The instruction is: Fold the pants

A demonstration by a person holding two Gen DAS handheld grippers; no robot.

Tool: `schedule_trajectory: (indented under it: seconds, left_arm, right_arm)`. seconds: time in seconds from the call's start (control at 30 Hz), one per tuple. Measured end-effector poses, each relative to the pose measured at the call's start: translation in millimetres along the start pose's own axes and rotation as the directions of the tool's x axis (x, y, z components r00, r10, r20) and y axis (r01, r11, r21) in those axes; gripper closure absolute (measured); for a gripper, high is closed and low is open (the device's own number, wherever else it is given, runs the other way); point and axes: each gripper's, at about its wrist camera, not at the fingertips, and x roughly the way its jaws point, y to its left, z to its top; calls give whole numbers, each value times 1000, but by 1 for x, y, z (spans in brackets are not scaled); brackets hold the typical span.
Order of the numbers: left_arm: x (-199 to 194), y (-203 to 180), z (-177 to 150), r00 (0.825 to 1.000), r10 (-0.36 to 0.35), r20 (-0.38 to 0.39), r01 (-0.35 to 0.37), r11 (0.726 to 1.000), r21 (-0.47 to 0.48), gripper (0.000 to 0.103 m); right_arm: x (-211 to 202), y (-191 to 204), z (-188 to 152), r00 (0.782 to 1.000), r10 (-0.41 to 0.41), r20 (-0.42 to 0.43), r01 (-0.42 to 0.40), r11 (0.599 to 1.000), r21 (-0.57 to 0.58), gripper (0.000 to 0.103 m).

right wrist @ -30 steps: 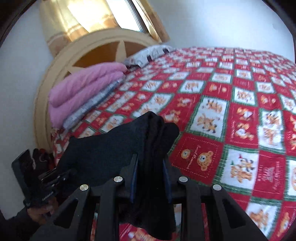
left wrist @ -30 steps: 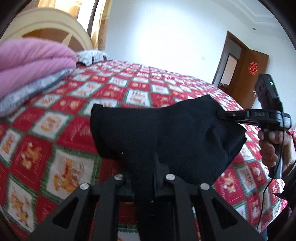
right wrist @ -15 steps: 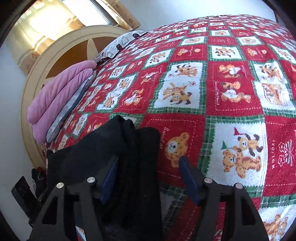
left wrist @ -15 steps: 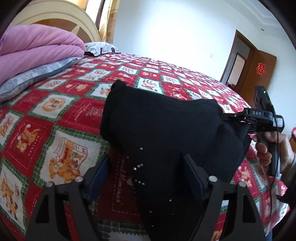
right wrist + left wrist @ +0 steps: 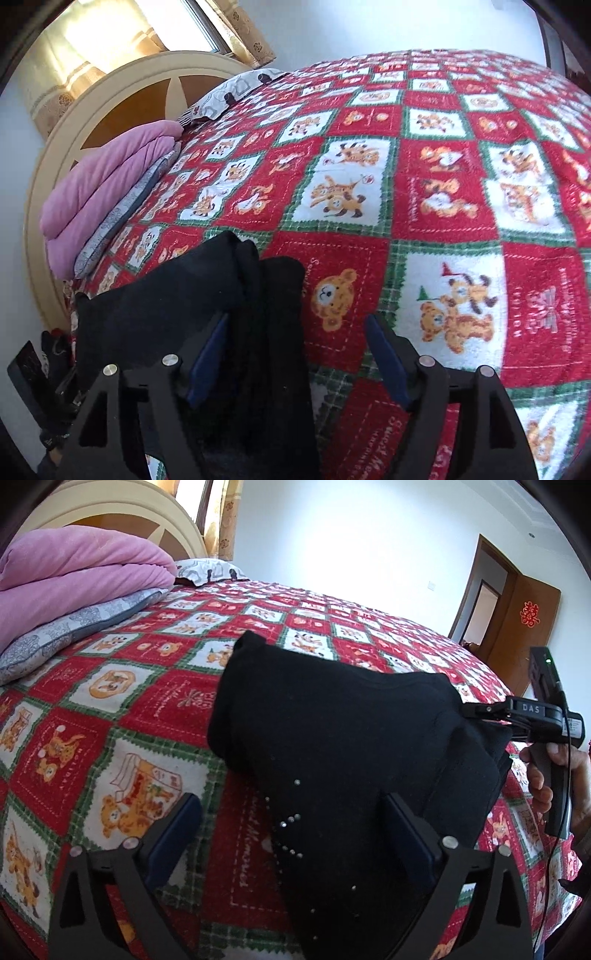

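Right gripper low over the bed, jaws opening, blue pads clear of the cloth. Folded black pants lie on the red teddy-bear quilt, their right edge between the fingers, touching the left pad side. Pink folded blanket on a grey pillow against the cream headboard. Left gripper partly visible at lower left, dark, state unreadable.

Both grippers point downward. The left gripper has its jaws opening wide, and its pads press on nothing. The right gripper is opening too; a hand holds its handle.
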Motion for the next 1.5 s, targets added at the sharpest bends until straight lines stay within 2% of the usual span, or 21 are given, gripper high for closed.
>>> schedule_trajectory:
  seconds: [0.1,0.2,0.3,0.47,0.63,0.8,0.93,1.07,1.2,1.5]
  left_arm:
    - [-7,3,0,1000,6,-8,-6,1000,4,2]
    - [-13,5,-1,1000,18,-12,-17,999,27,2]
    - [-21,5,-1,999,35,-14,-35,999,30,2]
    - [-53,5,0,998,58,21,-59,997,51,2]
    - [-97,0,2,994,67,88,-74,995,72,2]
    - [-126,-12,2,991,35,132,-42,998,54,1]
    - [-142,-24,1,985,-6,175,-2,999,46,1]
    - [-150,-36,-1,980,-49,194,39,998,56,1]
    - [-155,-46,-5,978,-68,196,51,995,90,1]
    - [-161,-51,-7,976,-82,200,65,994,86,1]
  right_arm:
    - [-14,-5,1,998,-49,32,49,999,10,27]
    - [-28,-18,2,989,-138,59,134,989,63,27]
    - [-38,-31,-1,987,-151,55,143,982,122,27]
    - [-62,-29,-17,985,-154,79,142,980,138,27]
    - [-105,9,-47,969,-178,172,160,981,114,27]
    - [-155,76,-95,918,-235,319,252,968,-11,27]
    - [-184,108,-122,894,-235,382,279,958,-62,27]
    - [-207,122,-134,883,-237,404,291,953,-79,27]
    - [-225,132,-141,867,-244,434,306,949,-78,27]
    - [-235,150,-152,865,-238,443,313,944,-106,27]
